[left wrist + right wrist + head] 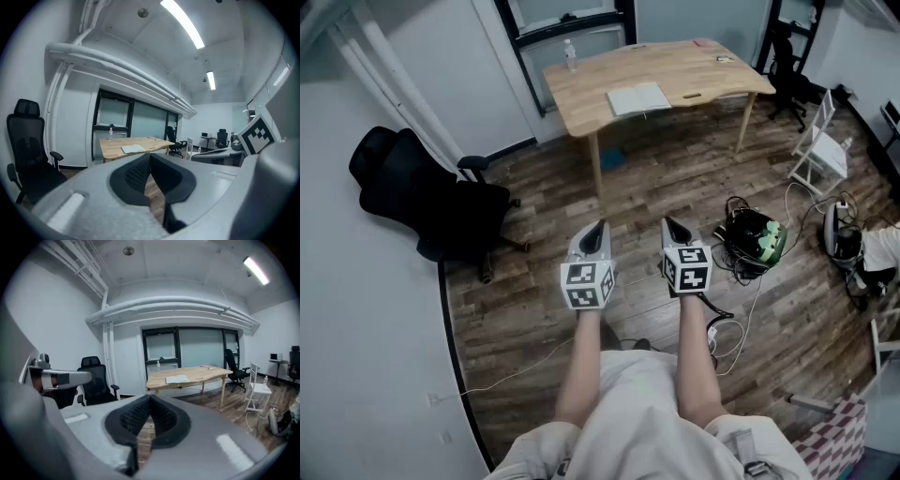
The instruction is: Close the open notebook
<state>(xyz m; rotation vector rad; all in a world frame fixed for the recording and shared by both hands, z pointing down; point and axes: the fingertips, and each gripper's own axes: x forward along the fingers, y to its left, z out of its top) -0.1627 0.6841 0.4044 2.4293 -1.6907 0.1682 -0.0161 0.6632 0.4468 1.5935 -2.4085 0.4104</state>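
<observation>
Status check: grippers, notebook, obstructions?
Left hand-held gripper and right hand-held gripper shut, empty. Notebook open on table, far off, untouched. Office chair left, cables right, neither in path.

The left claw and right claw are pale grey shells lined with black ribbed pads. Each carries a white cube of black square markers. The person's pale top leaves the forearms bare.
</observation>
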